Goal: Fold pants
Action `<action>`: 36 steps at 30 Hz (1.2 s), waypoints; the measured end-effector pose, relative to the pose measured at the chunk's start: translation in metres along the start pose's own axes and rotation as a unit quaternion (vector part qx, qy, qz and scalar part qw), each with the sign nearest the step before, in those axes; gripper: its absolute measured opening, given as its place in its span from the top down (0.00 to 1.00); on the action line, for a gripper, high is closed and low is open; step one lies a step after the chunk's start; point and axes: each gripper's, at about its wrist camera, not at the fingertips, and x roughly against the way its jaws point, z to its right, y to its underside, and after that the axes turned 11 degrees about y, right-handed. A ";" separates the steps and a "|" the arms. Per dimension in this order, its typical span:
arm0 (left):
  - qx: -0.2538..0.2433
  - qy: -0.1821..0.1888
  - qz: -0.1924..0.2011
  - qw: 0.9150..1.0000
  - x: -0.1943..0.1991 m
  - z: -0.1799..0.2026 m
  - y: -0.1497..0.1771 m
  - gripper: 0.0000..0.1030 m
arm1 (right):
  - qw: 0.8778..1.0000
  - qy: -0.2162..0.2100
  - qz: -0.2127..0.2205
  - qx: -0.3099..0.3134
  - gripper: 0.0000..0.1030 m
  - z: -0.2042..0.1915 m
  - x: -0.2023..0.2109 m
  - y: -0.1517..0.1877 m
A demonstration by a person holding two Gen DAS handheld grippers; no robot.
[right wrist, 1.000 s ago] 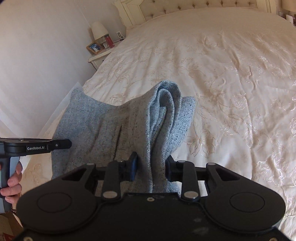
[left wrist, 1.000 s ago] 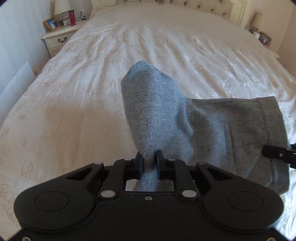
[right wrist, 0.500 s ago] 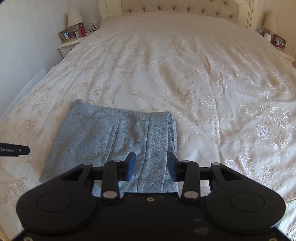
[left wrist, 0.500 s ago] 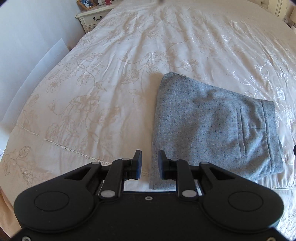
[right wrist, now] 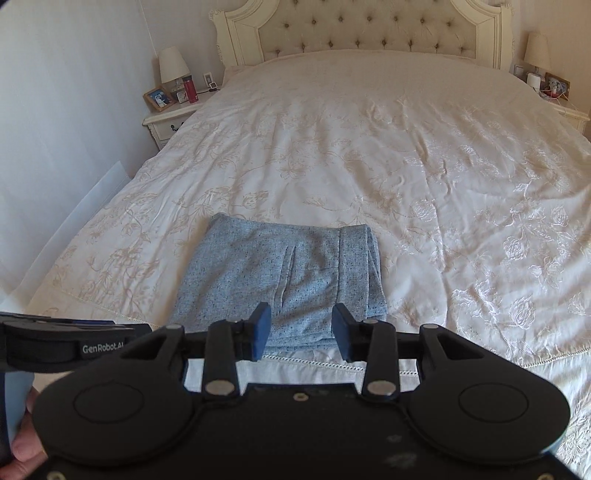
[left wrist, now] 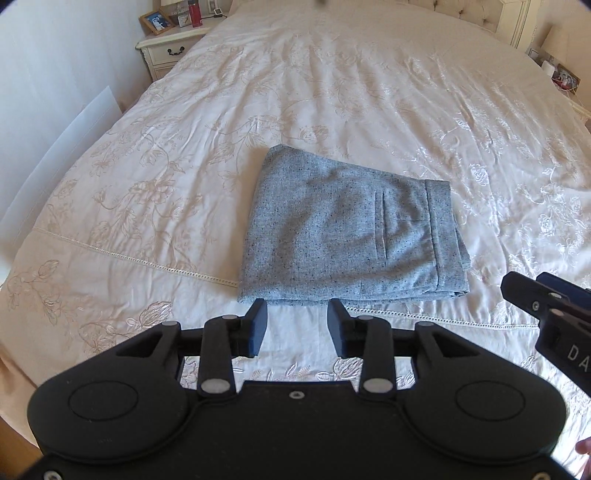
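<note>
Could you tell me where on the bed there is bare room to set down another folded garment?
The bedspread is bare from the folded pants up to the headboard, and to their right as far as the bed's edge. A narrower bare strip runs along their left. Only the near edge is crowded, where both grippers hover.

The left claw (left wrist: 297, 328) had just been opening and gripped nothing. The right claw (right wrist: 301, 330) stood parted and empty, both angled downward, side by side.
</note>
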 end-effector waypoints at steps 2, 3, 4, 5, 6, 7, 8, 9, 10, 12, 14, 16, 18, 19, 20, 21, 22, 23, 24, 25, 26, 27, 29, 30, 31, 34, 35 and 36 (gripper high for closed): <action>-0.001 0.001 0.006 1.000 0.007 0.002 0.001 0.55 | 1.000 0.001 0.003 -0.003 0.62 0.002 0.008 0.003; 0.000 0.001 0.010 1.000 0.011 0.004 0.001 0.55 | 1.000 0.003 0.005 -0.004 0.62 0.003 0.011 0.004; 0.000 0.001 0.013 1.000 0.014 0.005 0.002 0.55 | 1.000 0.005 0.005 -0.003 0.62 0.004 0.014 0.005; 0.000 0.000 0.015 1.000 0.016 0.006 0.003 0.55 | 1.000 0.007 0.006 -0.003 0.62 0.005 0.018 0.006; 0.001 -0.002 0.016 1.000 0.019 0.006 0.004 0.55 | 1.000 0.009 0.008 -0.005 0.62 0.006 0.021 0.007; 0.001 -0.002 0.018 1.000 0.021 0.006 0.005 0.55 | 1.000 0.010 0.010 -0.007 0.62 0.007 0.023 0.008; 0.002 -0.002 0.020 1.000 0.023 0.007 0.006 0.55 | 1.000 0.010 0.010 -0.007 0.62 0.007 0.025 0.009; 0.002 -0.001 0.021 1.000 0.025 0.007 0.007 0.55 | 1.000 0.009 0.010 -0.008 0.62 0.008 0.028 0.010; 0.002 0.000 0.021 1.000 0.026 0.008 0.009 0.55 | 1.000 0.009 0.012 -0.007 0.62 0.008 0.031 0.011; 0.000 -0.002 0.021 1.000 0.029 0.009 0.011 0.55 | 1.000 0.010 0.015 -0.004 0.62 0.007 0.035 0.013; -0.001 -0.003 0.021 1.000 0.031 0.009 0.014 0.55 | 1.000 0.010 0.018 -0.002 0.62 0.006 0.039 0.015; 0.003 -0.002 0.019 1.000 0.032 0.009 0.016 0.55 | 1.000 0.010 0.019 -0.002 0.62 0.005 0.042 0.016; 0.005 -0.002 0.018 1.000 0.034 0.008 0.018 0.55 | 1.000 0.010 0.021 0.000 0.62 0.004 0.045 0.017; 0.005 -0.003 0.018 1.000 0.035 0.008 0.019 0.55 | 1.000 0.010 0.023 0.000 0.62 0.004 0.047 0.017; 0.005 -0.004 0.018 1.000 0.035 0.008 0.020 0.55 | 1.000 0.010 0.024 0.001 0.62 0.003 0.048 0.018; 0.004 -0.004 0.019 1.000 0.036 0.007 0.021 0.55 | 1.000 0.009 0.024 0.000 0.62 0.002 0.049 0.018; 0.004 -0.004 0.020 1.000 0.037 0.007 0.022 0.55 | 1.000 0.008 0.024 0.001 0.62 0.002 0.050 0.018; 0.004 -0.004 0.020 1.000 0.038 0.007 0.022 0.55 | 1.000 0.007 0.023 0.002 0.62 0.003 0.050 0.018; 0.004 -0.004 0.021 1.000 0.039 0.007 0.023 0.55 | 1.000 0.007 0.024 0.004 0.62 0.002 0.051 0.019; 0.004 -0.003 0.021 1.000 0.039 0.007 0.024 0.55 | 1.000 0.007 0.024 0.005 0.62 0.001 0.051 0.019; 0.004 -0.002 0.021 1.000 0.040 0.006 0.024 0.55 | 1.000 0.006 0.024 0.006 0.62 0.000 0.052 0.020; 0.003 -0.002 0.021 1.000 0.040 0.006 0.025 0.55 | 1.000 0.005 0.023 0.006 0.62 0.000 0.053 0.021; 0.002 -0.003 0.021 1.000 0.041 0.006 0.026 0.55 | 1.000 0.004 0.023 0.007 0.62 -0.001 0.054 0.021; 0.002 -0.002 0.021 1.000 0.041 0.006 0.026 0.55 | 1.000 0.004 0.023 0.008 0.62 -0.002 0.054 0.021; 0.002 -0.002 0.020 1.000 0.041 0.006 0.026 0.55 | 1.000 0.004 0.022 0.009 0.62 -0.002 0.055 0.022; 0.003 -0.001 0.020 1.000 0.042 0.005 0.027 0.54 | 1.000 0.004 0.019 0.009 0.62 -0.004 0.055 0.023; 0.003 -0.001 0.021 1.000 0.042 0.004 0.027 0.54 | 1.000 0.003 0.018 0.009 0.61 -0.004 0.055 0.023; 0.003 -0.001 0.021 1.000 0.043 0.004 0.027 0.54 | 1.000 0.003 0.018 0.010 0.62 -0.005 0.055 0.023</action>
